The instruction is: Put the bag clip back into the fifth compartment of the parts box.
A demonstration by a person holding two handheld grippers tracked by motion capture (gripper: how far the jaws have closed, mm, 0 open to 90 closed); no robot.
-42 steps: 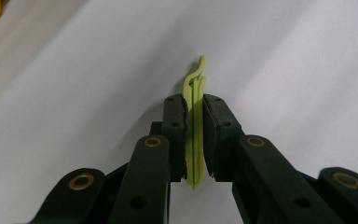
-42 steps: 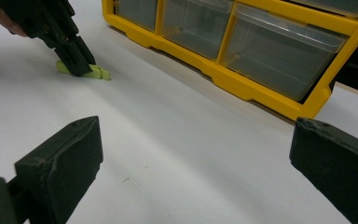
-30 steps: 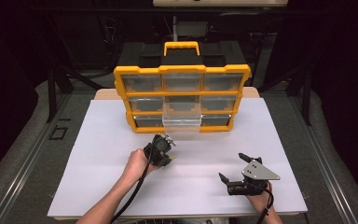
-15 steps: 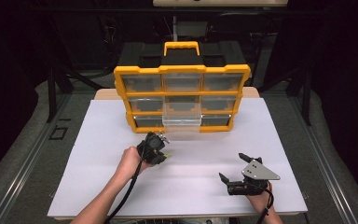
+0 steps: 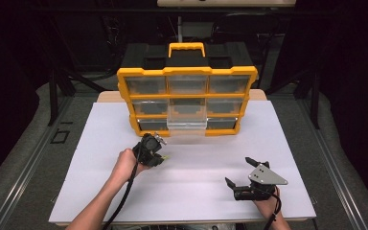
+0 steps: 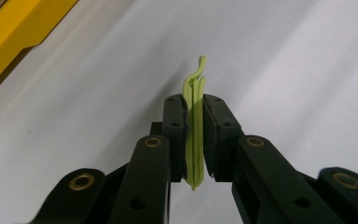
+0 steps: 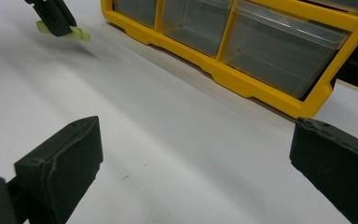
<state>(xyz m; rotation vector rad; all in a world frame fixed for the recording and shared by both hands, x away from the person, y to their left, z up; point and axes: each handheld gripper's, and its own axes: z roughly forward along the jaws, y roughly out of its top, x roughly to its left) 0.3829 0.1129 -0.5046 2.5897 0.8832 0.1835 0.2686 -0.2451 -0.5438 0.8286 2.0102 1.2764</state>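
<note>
My left gripper (image 6: 194, 105) is shut on a thin yellow-green plastic clip (image 6: 194, 126), which stands on edge between the pads with its curled tip poking past them. In the high view that gripper (image 5: 159, 154) hovers above the white table just in front of the yellow drawer organizer (image 5: 187, 100), at its lower left corner. The clip (image 7: 77, 32) also shows far off in the right gripper view. My right gripper (image 5: 239, 173) rests open near the table's front right, nothing between its pads (image 7: 60, 161).
The organizer's middle bottom drawer (image 5: 187, 123) is pulled out toward me. The organizer's clear drawers (image 7: 279, 51) face the right gripper. White tabletop (image 5: 201, 158) lies between the two grippers. Dark floor and frame posts surround the table.
My left gripper has moved left and a little toward the organizer, carrying the clip. The right gripper has stayed where it was.
</note>
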